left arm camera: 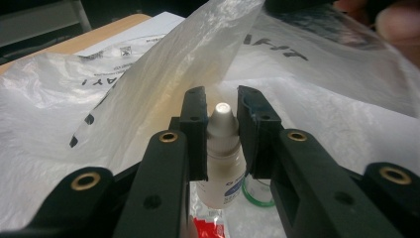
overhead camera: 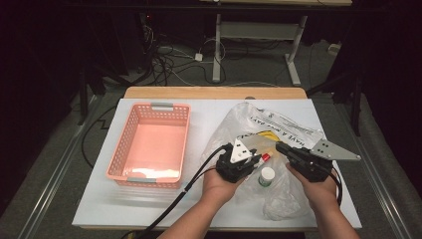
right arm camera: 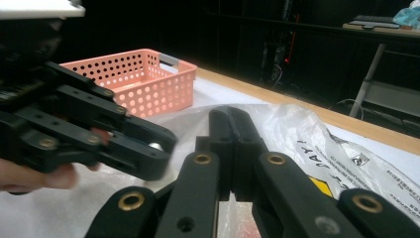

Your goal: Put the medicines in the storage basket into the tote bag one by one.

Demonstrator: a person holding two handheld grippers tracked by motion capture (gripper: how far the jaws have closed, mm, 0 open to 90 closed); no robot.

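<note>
Two claws: my left claw point(left arm camera: 221, 136) grips the dropper bottle point(left arm camera: 220, 163); right claw point(right arm camera: 231, 148), clenched on the bag point(right arm camera: 297, 134), must hold steady.

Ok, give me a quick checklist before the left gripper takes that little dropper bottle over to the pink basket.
1. Small white dropper bottle sits between the left gripper jaws, which press its cap: ok.
2. Bottle upright in the grip: ok.
3. Right gripper jaws shut on the plastic bag: ok, film looks pinched.
4. Bag film clear of the bottle: not ok, a flap hangs close over it.
5. Pink basket empty and free to receive: ok.
6. White-capped jar clear of the path: cannot tell.
</note>
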